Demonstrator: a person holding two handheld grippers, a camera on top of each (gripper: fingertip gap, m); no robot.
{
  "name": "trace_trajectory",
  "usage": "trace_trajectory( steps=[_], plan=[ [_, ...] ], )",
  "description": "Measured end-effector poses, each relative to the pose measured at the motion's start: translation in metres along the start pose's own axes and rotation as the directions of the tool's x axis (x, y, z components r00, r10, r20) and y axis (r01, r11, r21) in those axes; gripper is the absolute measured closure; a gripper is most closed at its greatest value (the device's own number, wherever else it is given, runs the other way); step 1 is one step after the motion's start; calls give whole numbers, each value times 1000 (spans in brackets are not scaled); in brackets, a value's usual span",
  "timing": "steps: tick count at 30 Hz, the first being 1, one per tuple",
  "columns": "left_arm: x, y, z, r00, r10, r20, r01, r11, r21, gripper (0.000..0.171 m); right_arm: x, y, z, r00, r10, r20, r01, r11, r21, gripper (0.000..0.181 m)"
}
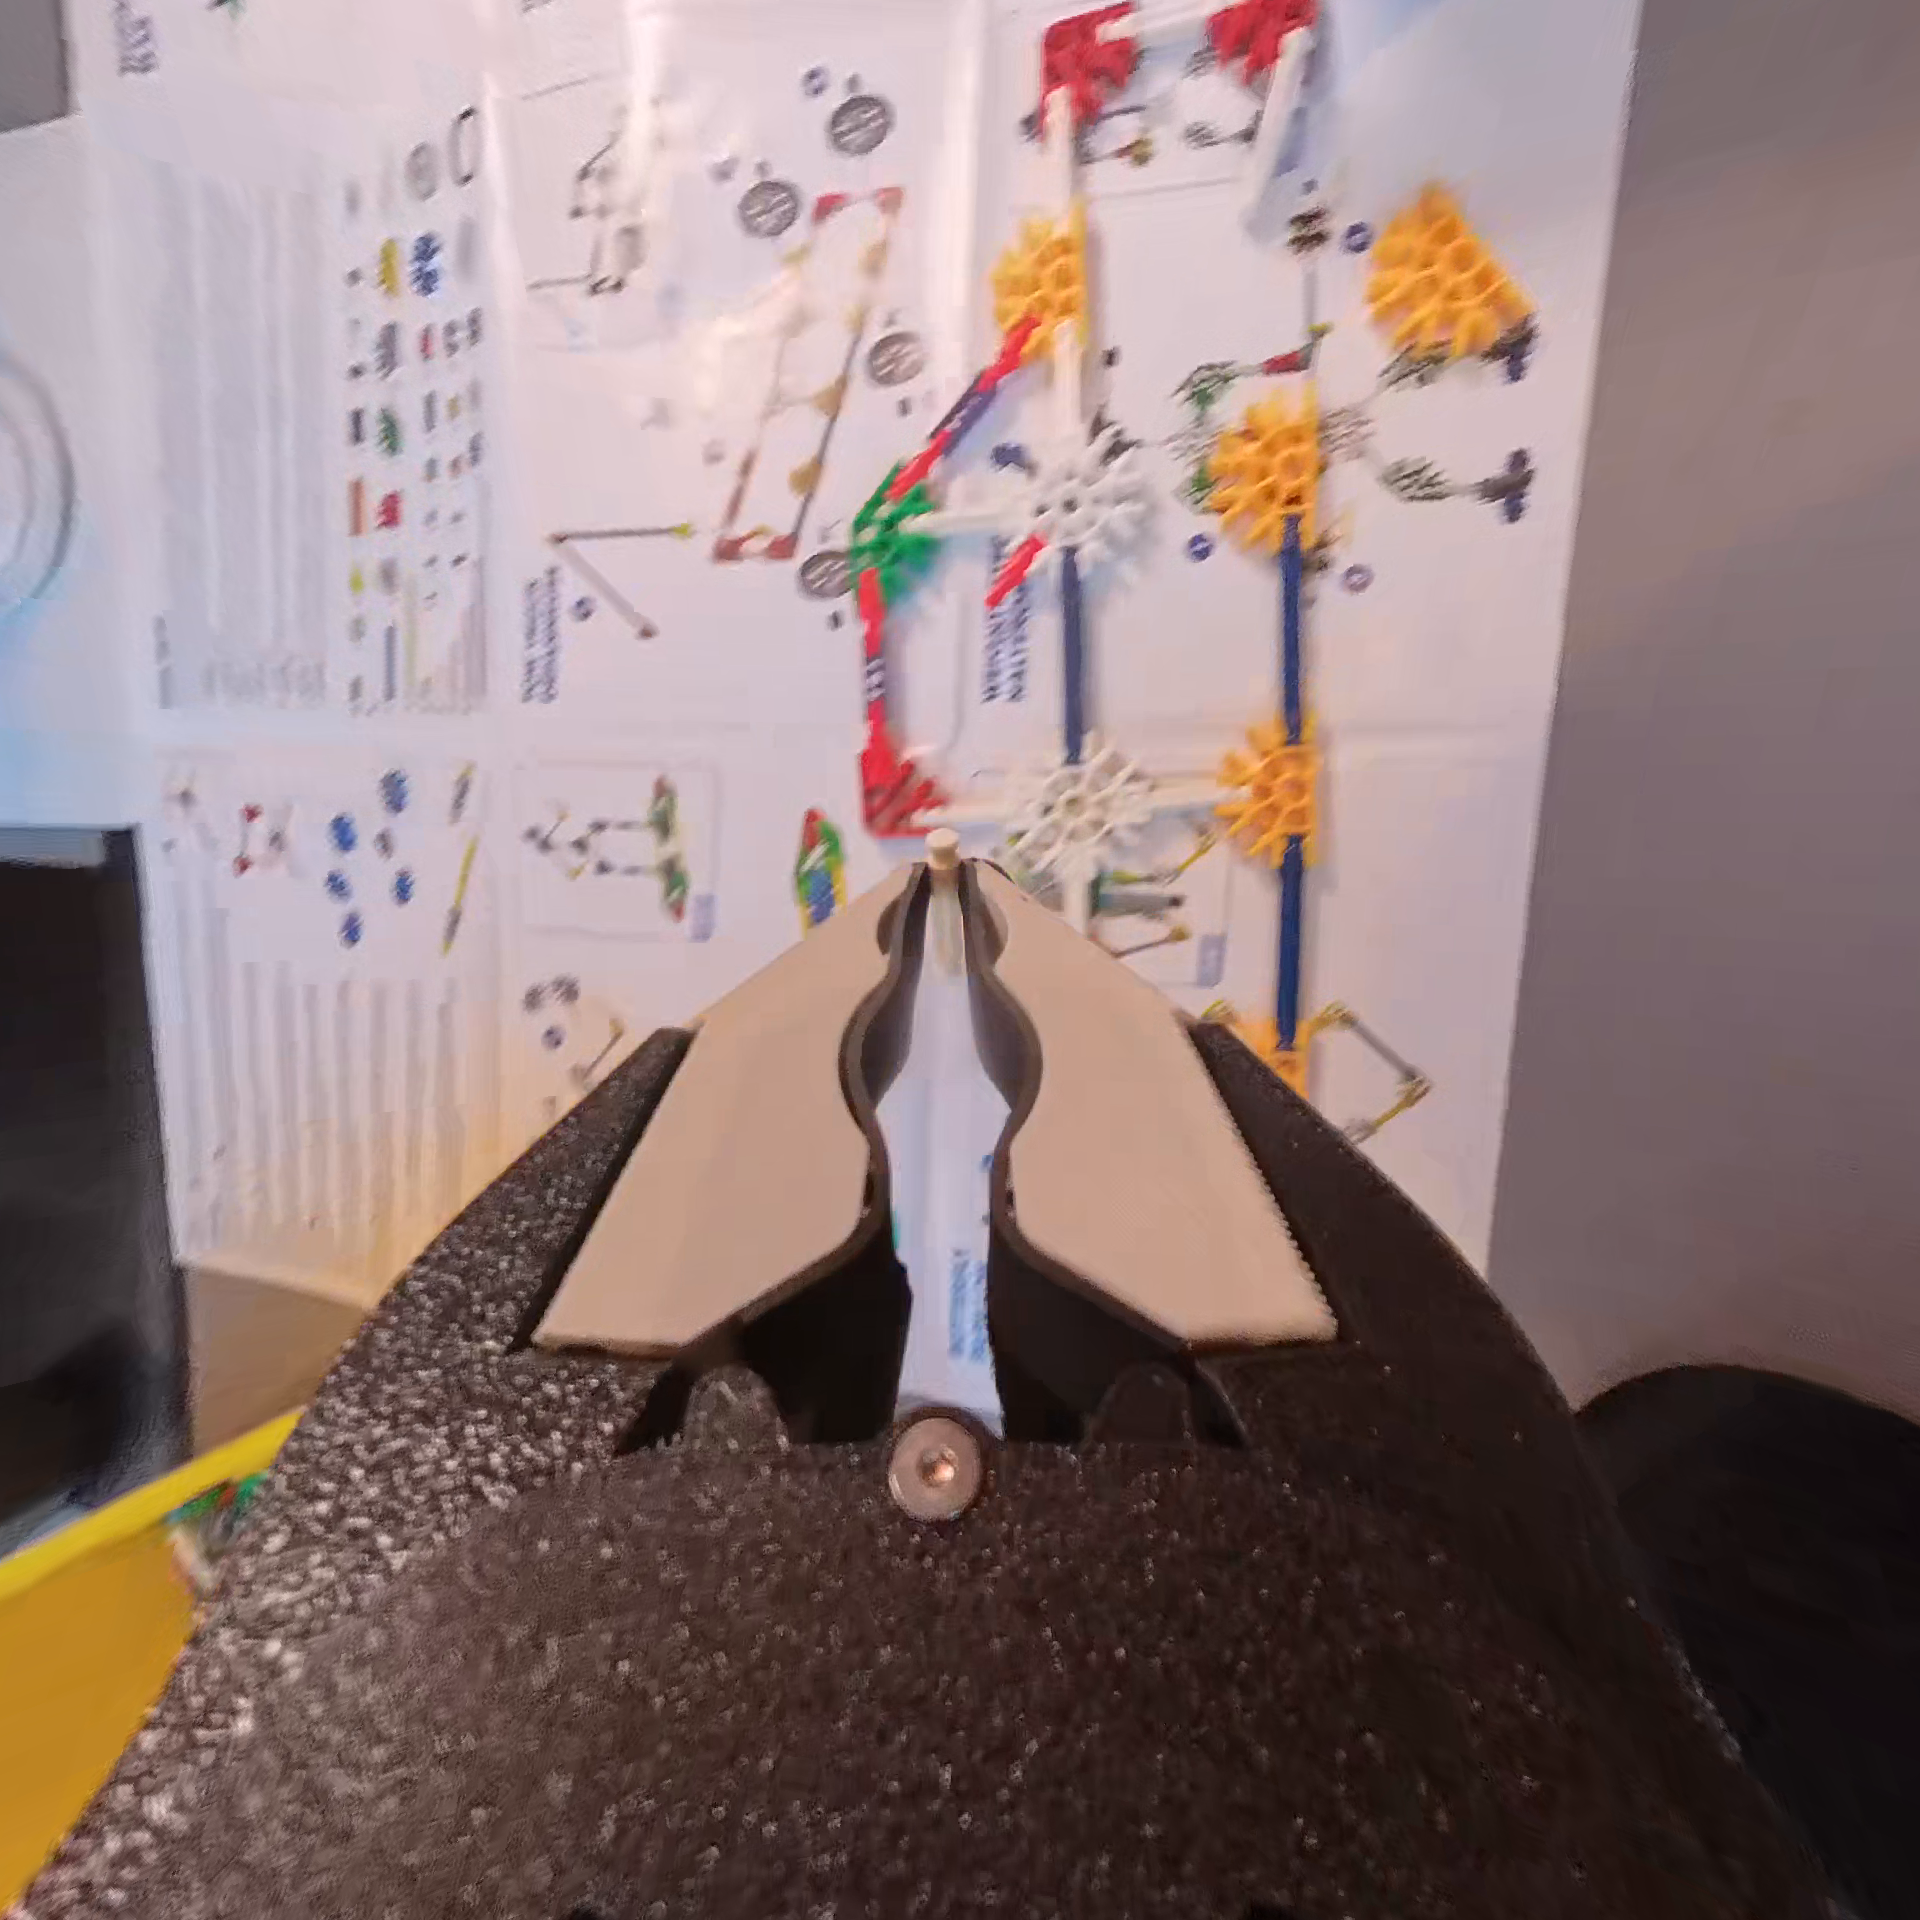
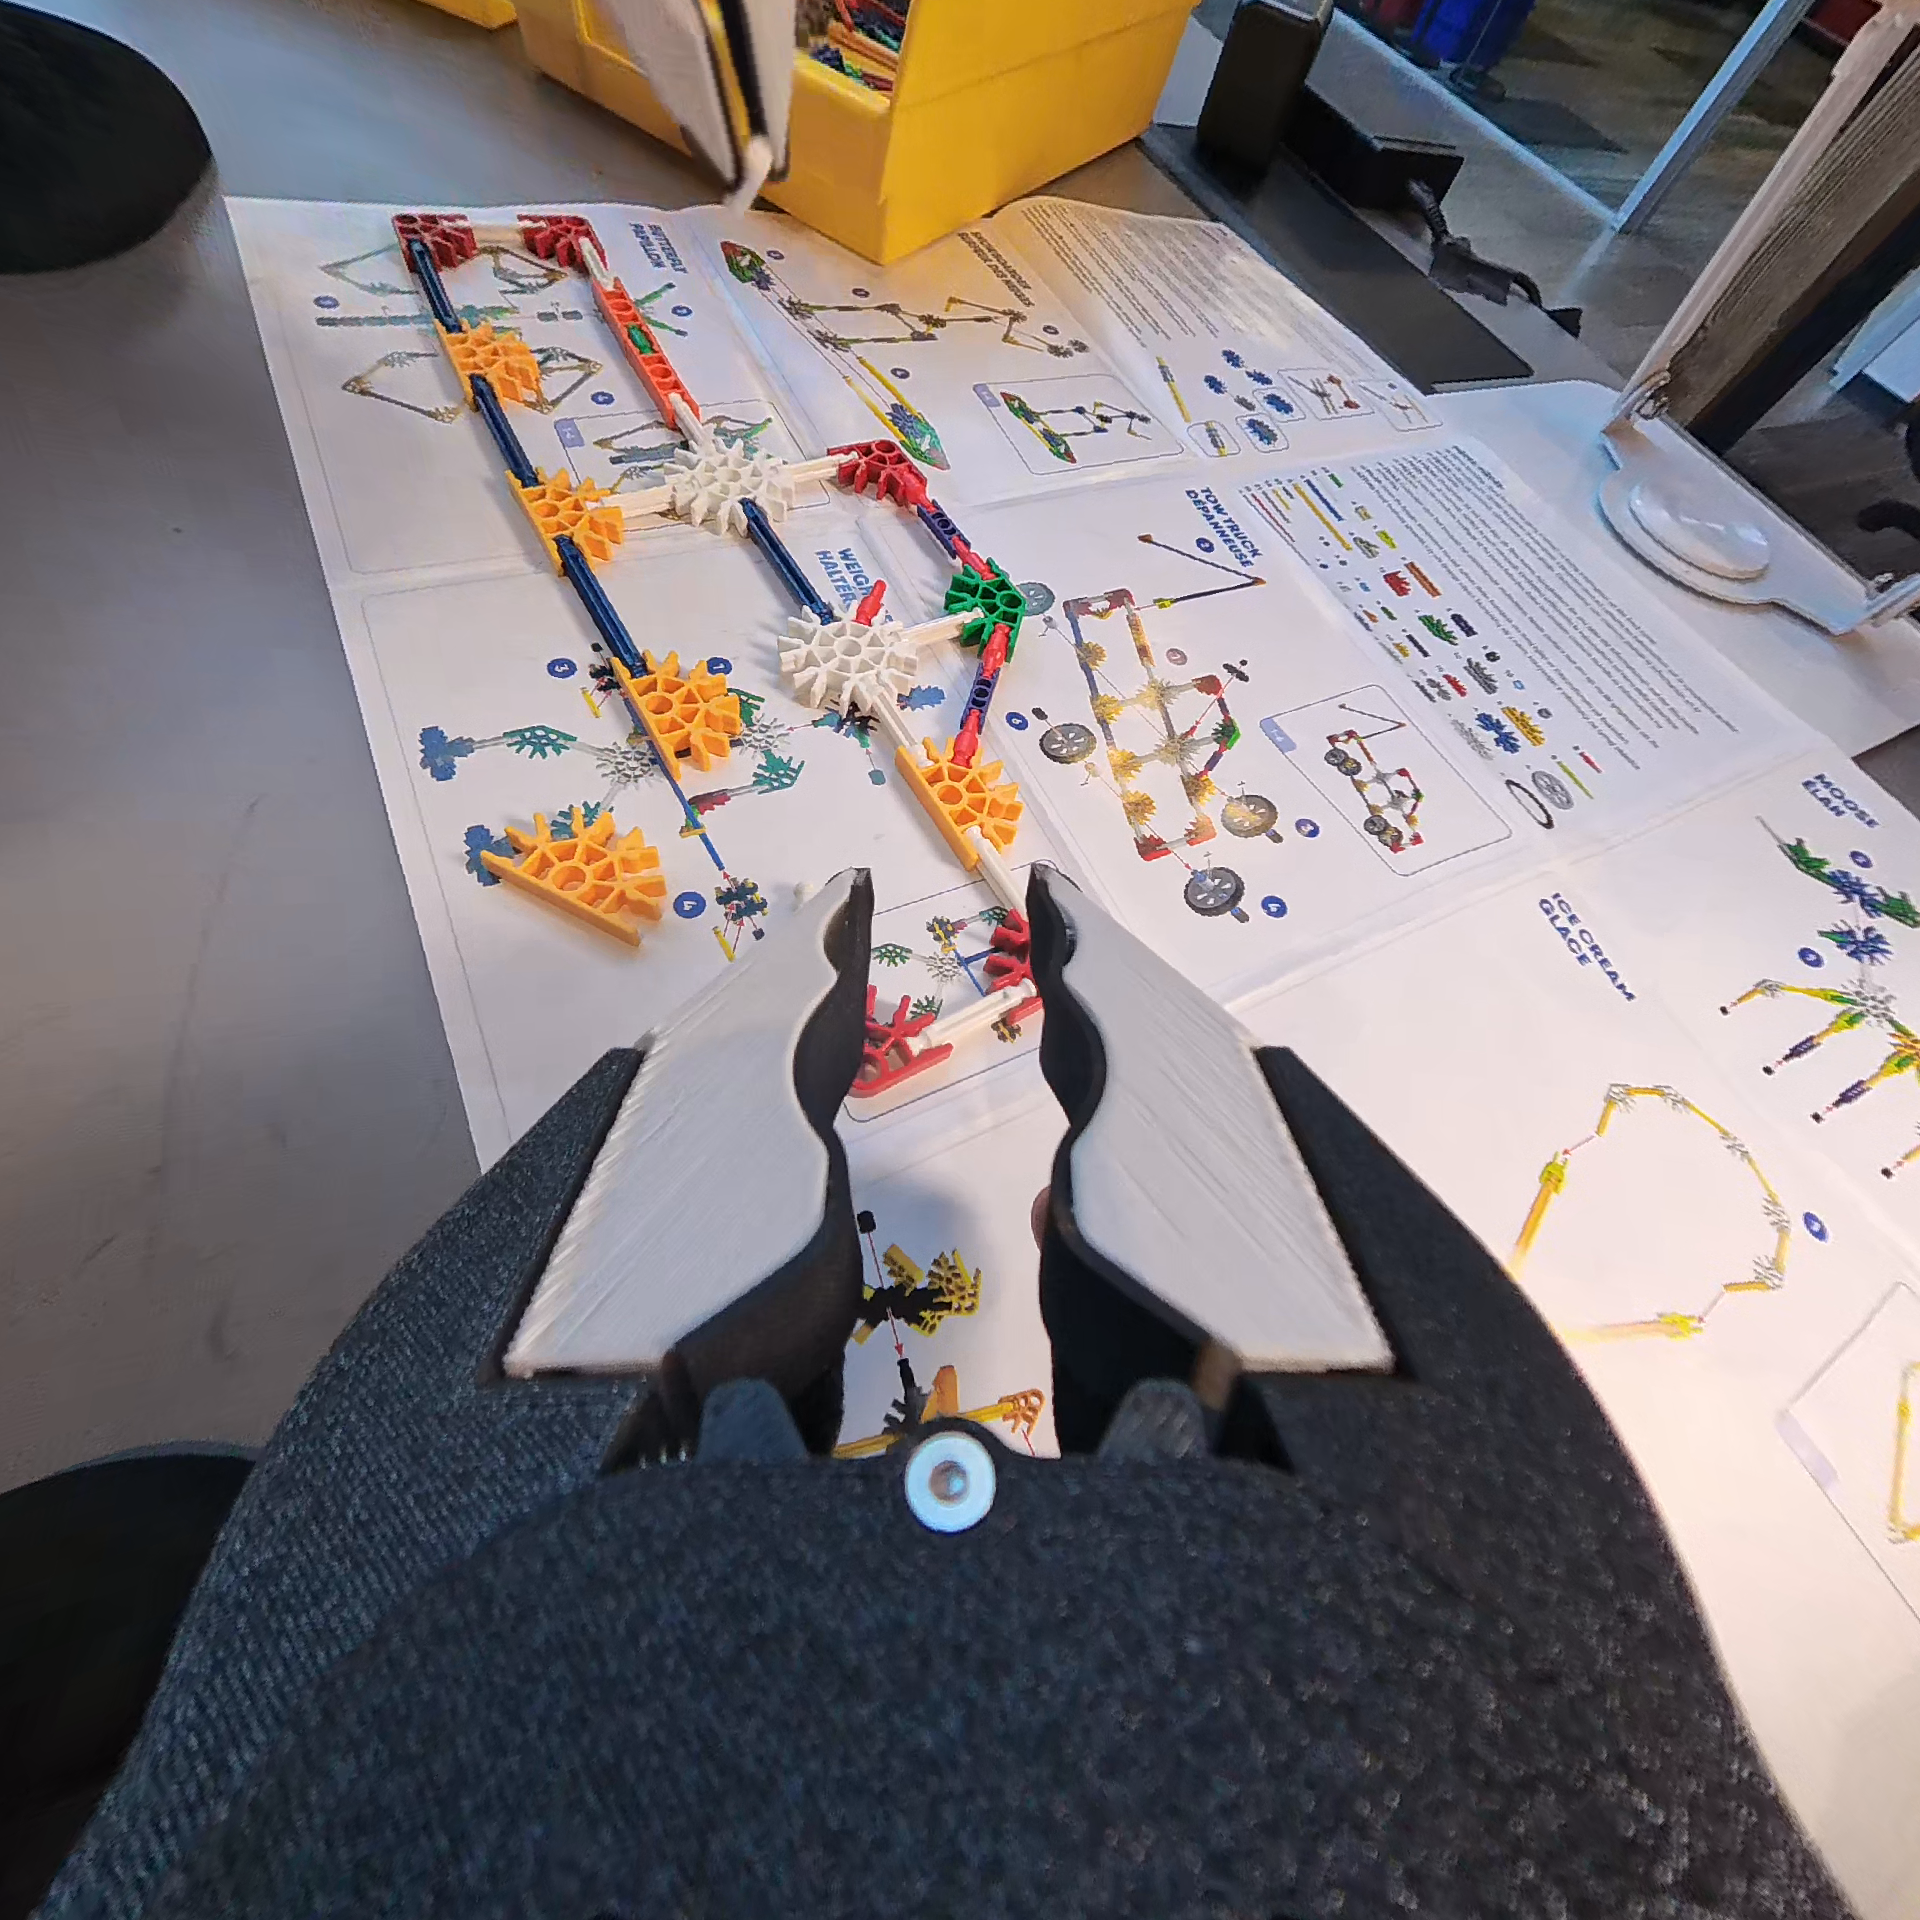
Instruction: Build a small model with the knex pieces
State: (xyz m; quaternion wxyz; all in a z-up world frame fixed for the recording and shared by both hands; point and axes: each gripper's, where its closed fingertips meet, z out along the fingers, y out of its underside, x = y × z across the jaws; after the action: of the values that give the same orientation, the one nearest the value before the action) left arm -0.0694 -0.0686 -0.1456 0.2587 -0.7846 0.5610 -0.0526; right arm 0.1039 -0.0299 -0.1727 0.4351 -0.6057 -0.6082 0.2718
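Tongs on the left [image 1: 942,871] are pinched shut on a short white rod [image 1: 943,902], whose rounded end pokes out just past the tips. From the right wrist view the same left tongs [image 2: 750,171] hang high over the far edge of the instruction sheet [image 2: 1351,1039], just in front of a yellow parts bin [image 2: 977,125], with something pale at their tip that is probably the rod, though blur makes it hard to be sure.

Right tongs [image 2: 945,891] stand open with nothing between them, low over the near end of the flat construction-toy frame [image 2: 727,540] that lies on the sheet. Their right tip sits just beside a white rod of the frame, and between the open fingers show a red connector [image 2: 902,1049] and a further white rod.

The frame is built of blue, white and orange-red rods joined by yellow, white, red and green connectors. In the left wrist view the frame [image 1: 1174,499] lies ahead of the tips, blurred. A loose yellow connector [image 2: 582,873] lies on the sheet to the left of the frame, near the left finger of the right tongs and apart from it. The sheet is spread on a grey desk [image 2: 156,831].
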Motion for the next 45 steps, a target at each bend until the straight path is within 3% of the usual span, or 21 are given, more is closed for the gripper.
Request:
trace_trajectory(
  steps=[5, 10, 17, 21, 29, 35, 39, 45],
  plan=[
    [69, -33, 40, 969, -17, -245, 21, 1000, 13, 168, 1, -2, -2, 1000, -1, -3, 1, 1000, 10, 152],
    [103, -37, 66, 948, -11, -319, 1, 1000, -29, 168, 0, -2, -2, 1000, 0, 2, 0, 1000, 13, 152],
    [101, -40, 73, 949, -70, -308, 78, 997, 12, 167, -3, -1, 0, 1000, -7, 12, 7, 1000, 3, 152],
    [100, -40, 71, 957, -84, -279, 104, 993, 58, 157, -4, 1, 1, 1000, -8, 11, 8, 1000, -6, 152],
    [101, -29, 57, 969, -114, -218, 141, 983, 114, 159, -3, 2, 3, 1000, -6, 8, 6, 1000, -19, 152],
    [99, -25, 66, 974, -129, -186, 156, 978, 142, 163, -4, 5, 5, 1000, -17, 8, 18, 999, -38, 152],
    [98, -23, 64, 978, -115, -176, 143, 977, 157, 165, -30, -9, 3, 990, -36, 133, 37, 999, -3, 153],
    [80, -28, 51, 984, -143, -108, 168, 947, 274, 161, -76, 0, 11, 913, -132, 385, 207, 965, -160, 152]
  ],
)
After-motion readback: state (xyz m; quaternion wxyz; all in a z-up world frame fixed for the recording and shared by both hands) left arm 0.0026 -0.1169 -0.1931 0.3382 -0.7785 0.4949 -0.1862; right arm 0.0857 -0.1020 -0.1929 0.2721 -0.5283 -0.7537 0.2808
